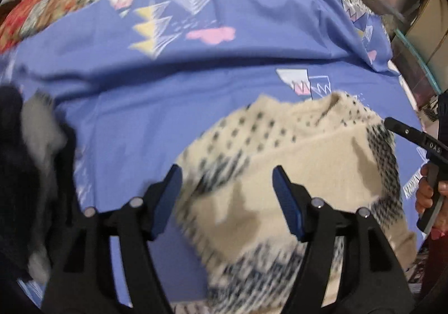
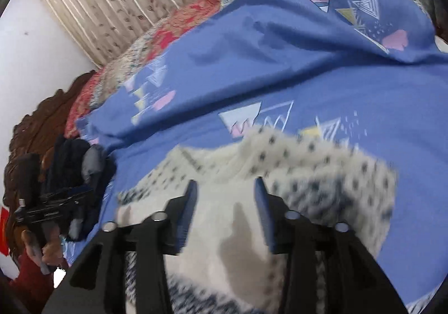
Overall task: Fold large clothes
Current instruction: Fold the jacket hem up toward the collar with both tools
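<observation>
Right gripper [image 2: 225,202] fingers apart, empty, above cream dotted sweater [image 2: 322,174] on blue sheet [image 2: 280,67].

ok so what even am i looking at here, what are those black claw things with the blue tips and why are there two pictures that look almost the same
Those are two hand-held grippers; a person carries one in each hand. Each has a wide-angle camera looking along its fingers, so one picture is from the left gripper and one from the right gripper. In the right view you can see the hand holding the other tool. Both look down at a cream sweater with dark specks, lying partly folded on a blue patterned sheet. A dark pile of clothes sits at the side. Both grippers are open over the sweater, holding nothing.
</observation>
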Demonstrator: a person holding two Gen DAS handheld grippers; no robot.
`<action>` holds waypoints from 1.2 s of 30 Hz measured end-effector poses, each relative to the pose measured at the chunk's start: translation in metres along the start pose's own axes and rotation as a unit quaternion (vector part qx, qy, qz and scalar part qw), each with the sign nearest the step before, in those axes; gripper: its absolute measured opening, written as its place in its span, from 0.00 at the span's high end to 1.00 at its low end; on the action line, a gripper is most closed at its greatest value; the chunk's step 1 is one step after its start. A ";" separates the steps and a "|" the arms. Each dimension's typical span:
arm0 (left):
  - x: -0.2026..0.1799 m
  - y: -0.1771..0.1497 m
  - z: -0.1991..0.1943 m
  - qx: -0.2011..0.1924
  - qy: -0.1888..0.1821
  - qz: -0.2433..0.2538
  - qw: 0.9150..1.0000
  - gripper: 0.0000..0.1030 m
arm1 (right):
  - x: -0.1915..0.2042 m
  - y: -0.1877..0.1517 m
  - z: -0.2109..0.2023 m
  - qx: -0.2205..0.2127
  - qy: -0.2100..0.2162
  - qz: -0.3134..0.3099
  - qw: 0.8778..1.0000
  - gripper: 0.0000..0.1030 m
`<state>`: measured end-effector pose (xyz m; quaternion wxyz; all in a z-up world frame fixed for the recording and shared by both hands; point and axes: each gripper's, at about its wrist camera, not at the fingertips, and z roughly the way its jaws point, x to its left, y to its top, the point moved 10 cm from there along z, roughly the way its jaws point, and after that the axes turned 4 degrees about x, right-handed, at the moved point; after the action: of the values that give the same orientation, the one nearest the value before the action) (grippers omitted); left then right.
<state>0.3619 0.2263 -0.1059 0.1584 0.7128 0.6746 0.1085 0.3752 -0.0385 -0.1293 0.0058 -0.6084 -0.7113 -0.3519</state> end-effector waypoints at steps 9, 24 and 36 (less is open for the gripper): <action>-0.016 0.059 0.115 0.077 0.055 -0.021 0.995 0.26 | -0.022 0.033 0.070 0.042 -0.057 0.018 0.997 0.27; -0.033 0.041 0.086 0.033 0.065 0.016 0.997 0.91 | -0.001 0.003 0.011 -0.023 -0.132 -0.087 0.987 0.68; -0.063 -0.104 -0.093 -0.086 -0.001 0.037 0.996 0.91 | 0.088 -0.114 -0.138 -0.145 -0.094 -0.114 0.978 0.68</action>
<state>0.2274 0.1751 -0.0549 0.2158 0.7208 0.6360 0.1712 0.1954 -0.0343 -0.0434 -0.1892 -0.5483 -0.7145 -0.3912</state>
